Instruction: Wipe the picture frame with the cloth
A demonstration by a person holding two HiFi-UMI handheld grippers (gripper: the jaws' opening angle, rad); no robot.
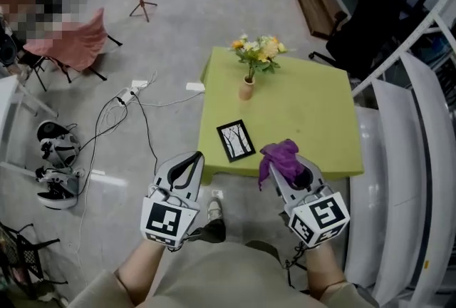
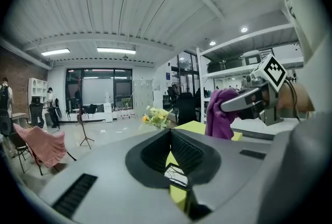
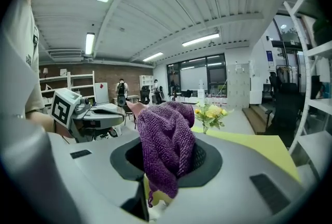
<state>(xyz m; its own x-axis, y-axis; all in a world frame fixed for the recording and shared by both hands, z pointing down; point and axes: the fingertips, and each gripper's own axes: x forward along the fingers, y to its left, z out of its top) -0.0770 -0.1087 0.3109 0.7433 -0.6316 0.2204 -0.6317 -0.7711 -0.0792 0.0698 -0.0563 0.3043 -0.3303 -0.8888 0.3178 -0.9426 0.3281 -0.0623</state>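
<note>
Picture frame [image 1: 236, 140] lies flat on the green table [image 1: 313, 114], close to the table's near edge and a little left of its middle. It has a dark border and a pale print of bare branches. Vase of flowers [image 1: 246, 89] stands further back on the same table, well apart from the frame.

Right gripper [image 1: 286, 165] is clamped on the purple cloth [image 1: 281, 157], held just off the table's near edge. The cloth bunches up over the jaw tips and hangs down between them. Left gripper [image 1: 194, 159] is also off the near edge. Its jaw tips are together with nothing in them, and the frame shows through the gap behind the tips.

Handling, as judged:
- Cloth is soft, light terry that will fold and drag, so wipe with the hanging wad, not the jaw tips
- Frame looks thin, light and rigid. Its face is probably smooth, perhaps glazed, so treat it as fragile
- Lying loose on a smooth table, the frame is likely to skate under a wipe
- Best hold for the left gripper is a border edge or corner, pinned down or pinched, keeping off the print face
</note>
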